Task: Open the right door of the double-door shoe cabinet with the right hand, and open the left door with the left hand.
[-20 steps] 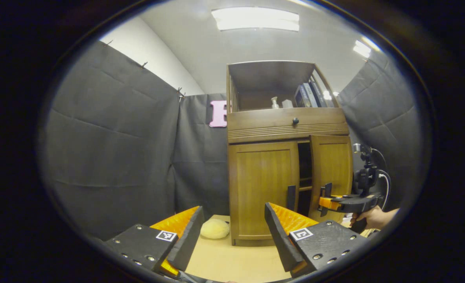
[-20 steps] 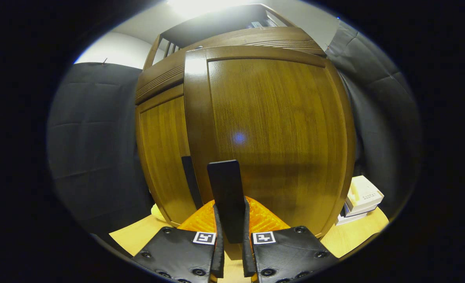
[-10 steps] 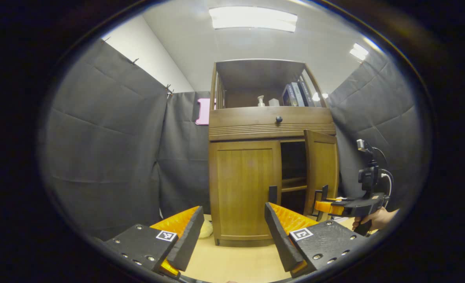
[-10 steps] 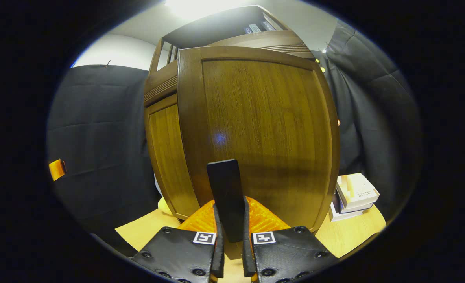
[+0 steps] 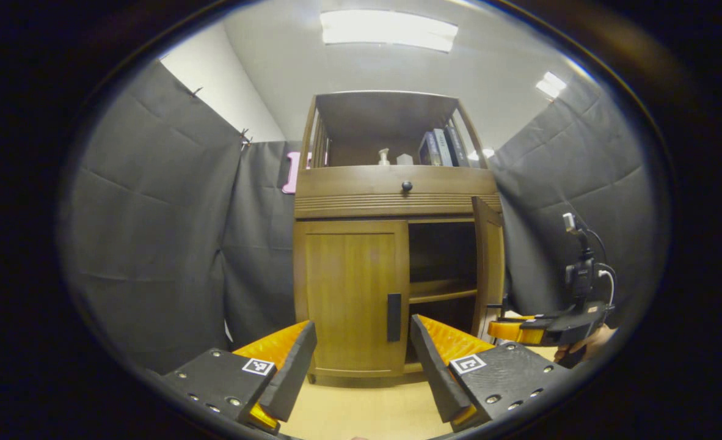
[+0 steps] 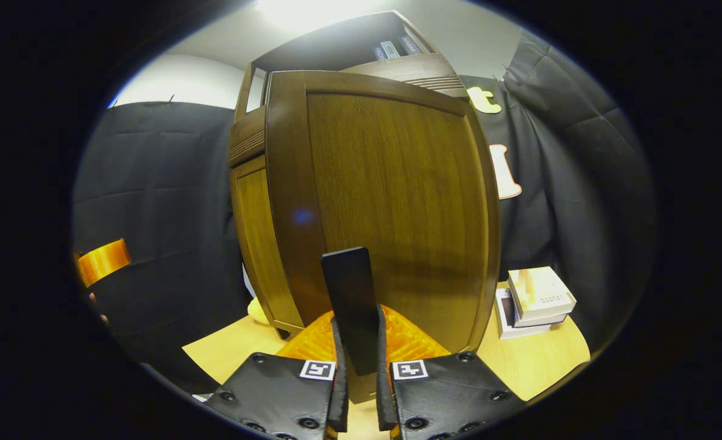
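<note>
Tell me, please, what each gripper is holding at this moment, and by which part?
The right gripper clamps the right door by its handle. The left gripper is open and holds nothing.

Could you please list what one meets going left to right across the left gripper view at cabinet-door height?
Booth wall → closed left door → its handle → open compartment with shelf → opened right door → right tongs.
</note>
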Demonstrator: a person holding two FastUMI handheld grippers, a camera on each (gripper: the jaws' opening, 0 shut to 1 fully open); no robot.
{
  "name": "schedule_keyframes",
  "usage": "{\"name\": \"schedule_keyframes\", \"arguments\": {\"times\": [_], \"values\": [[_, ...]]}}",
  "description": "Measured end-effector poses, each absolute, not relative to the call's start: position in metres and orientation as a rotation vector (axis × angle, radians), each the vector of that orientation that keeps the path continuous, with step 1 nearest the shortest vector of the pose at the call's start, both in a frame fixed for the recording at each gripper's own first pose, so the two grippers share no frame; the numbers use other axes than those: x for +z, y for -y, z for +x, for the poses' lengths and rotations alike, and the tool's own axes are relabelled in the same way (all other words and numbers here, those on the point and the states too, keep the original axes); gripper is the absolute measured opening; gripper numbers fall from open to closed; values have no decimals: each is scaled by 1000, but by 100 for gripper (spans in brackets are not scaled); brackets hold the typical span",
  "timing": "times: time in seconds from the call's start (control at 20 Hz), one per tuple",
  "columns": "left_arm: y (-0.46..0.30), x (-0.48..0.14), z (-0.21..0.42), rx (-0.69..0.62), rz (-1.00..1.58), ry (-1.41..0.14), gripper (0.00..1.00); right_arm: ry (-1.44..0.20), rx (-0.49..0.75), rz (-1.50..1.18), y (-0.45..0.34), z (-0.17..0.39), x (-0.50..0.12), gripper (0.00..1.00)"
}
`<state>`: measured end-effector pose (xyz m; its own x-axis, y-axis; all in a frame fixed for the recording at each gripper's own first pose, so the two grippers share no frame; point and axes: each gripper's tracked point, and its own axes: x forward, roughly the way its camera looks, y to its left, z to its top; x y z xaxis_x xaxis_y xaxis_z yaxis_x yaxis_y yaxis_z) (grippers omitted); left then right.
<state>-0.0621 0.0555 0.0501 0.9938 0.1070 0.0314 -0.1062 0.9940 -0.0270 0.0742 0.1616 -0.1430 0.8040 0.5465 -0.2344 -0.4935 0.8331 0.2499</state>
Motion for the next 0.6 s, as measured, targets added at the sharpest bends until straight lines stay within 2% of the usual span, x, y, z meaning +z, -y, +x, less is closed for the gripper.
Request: {"name": "schedule_keyframes", "arguments": {"times": [0.05, 0.2, 0.3, 0.4, 0.45, 0.6], "values": [[-55, 53, -64, 99, -27, 32, 90, -307, 559, 182, -156, 72, -142, 17], [-59, 64, -69, 79, -36, 32, 90, -309, 551, 182, -142, 67, -141, 24], [-62, 66, -71, 65, -40, 32, 90, -310, 546, 180, -132, 64, -141, 20], [-61, 70, -72, 50, -42, 31, 90, -313, 540, 181, -121, 61, -142, 24], [-60, 70, -72, 43, -43, 30, 90, -314, 538, 179, -116, 60, -143, 20], [-61, 73, -73, 22, -48, 27, 90, -314, 529, 176, -101, 58, -145, 20]]}}
